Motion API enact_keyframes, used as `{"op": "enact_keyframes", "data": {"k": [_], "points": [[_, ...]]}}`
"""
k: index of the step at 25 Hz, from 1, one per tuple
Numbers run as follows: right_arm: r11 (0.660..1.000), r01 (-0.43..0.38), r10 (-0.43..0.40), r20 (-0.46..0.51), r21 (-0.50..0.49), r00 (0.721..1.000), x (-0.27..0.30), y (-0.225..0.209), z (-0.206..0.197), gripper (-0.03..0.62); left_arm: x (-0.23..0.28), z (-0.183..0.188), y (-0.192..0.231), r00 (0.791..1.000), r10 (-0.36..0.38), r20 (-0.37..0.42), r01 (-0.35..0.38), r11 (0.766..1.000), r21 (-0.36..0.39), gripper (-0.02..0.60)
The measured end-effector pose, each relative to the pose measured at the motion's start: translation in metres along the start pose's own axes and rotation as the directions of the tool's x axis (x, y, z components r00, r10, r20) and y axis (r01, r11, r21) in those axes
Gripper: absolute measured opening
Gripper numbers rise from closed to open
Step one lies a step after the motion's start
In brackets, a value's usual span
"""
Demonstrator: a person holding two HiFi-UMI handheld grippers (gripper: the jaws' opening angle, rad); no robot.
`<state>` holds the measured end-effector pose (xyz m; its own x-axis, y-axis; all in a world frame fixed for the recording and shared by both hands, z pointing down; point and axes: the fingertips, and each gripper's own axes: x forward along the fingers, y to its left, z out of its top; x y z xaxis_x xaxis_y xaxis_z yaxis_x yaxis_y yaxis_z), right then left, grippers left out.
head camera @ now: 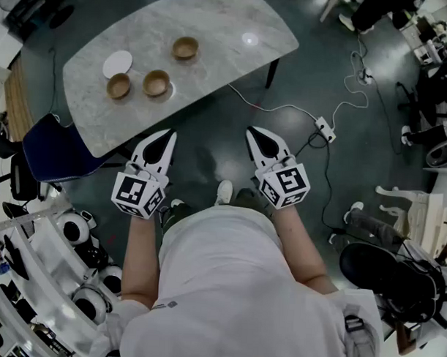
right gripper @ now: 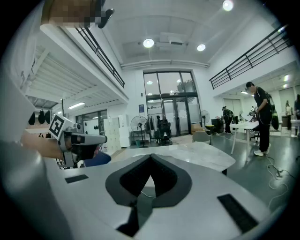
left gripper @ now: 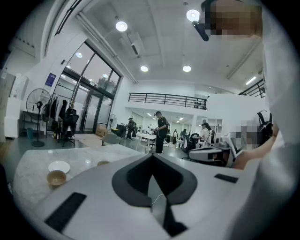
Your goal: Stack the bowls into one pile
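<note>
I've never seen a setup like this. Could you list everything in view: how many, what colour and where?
round brown wooden bowls: three, brown, apart on the table; two side by side, one farther back
flat white round plate: one, white, on the table beside the pair of bowls
grey-white marble table: one, ahead of the person
dark blue chair: one, at the table's left end
white power strip with cable: one, on the dark floor right of the table
black office chair: one, lower right
left hand-held gripper: one, white with black pads, shut, empty, short of the table
right hand-held gripper: one, same colours, shut, empty
</note>
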<state>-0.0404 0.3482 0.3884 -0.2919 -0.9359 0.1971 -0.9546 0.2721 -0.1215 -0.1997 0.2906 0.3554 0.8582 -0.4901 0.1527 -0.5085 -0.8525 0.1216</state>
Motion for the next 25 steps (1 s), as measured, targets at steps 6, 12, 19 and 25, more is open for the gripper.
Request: {"op": "enact_keyframes", "data": {"k": [6, 12, 19, 25], "points": [[0.999, -0.036, 0.036, 0.004, 0.036, 0.999, -0.030, -0.051, -0.004, 0.009, 0.047, -0.004, -0.039, 0.999, 0.047, -0.027, -0.047, 0.999, 0.019, 0.002], [0.988, -0.075, 0.064, 0.084, 0.135, 0.994, -0.034, -0.089, -0.003, 0.011, 0.086, -0.011, -0.053, 0.994, 0.047, -0.095, -0.041, 0.998, 0.055, 0.002], [0.982, -0.044, 0.036, 0.046, 0.184, 0.998, 0.003, -0.140, -0.012, 0.010, 0.150, -0.024, -0.027, 0.989, 0.024, -0.146, -0.014, 0.998, 0.064, 0.002], [0.991, -0.016, 0.019, -0.025, 0.130, 1.000, 0.068, -0.192, -0.002, 0.011, 0.222, -0.023, 0.021, 0.985, 0.001, -0.171, 0.008, 0.998, 0.056, 0.002]]}}
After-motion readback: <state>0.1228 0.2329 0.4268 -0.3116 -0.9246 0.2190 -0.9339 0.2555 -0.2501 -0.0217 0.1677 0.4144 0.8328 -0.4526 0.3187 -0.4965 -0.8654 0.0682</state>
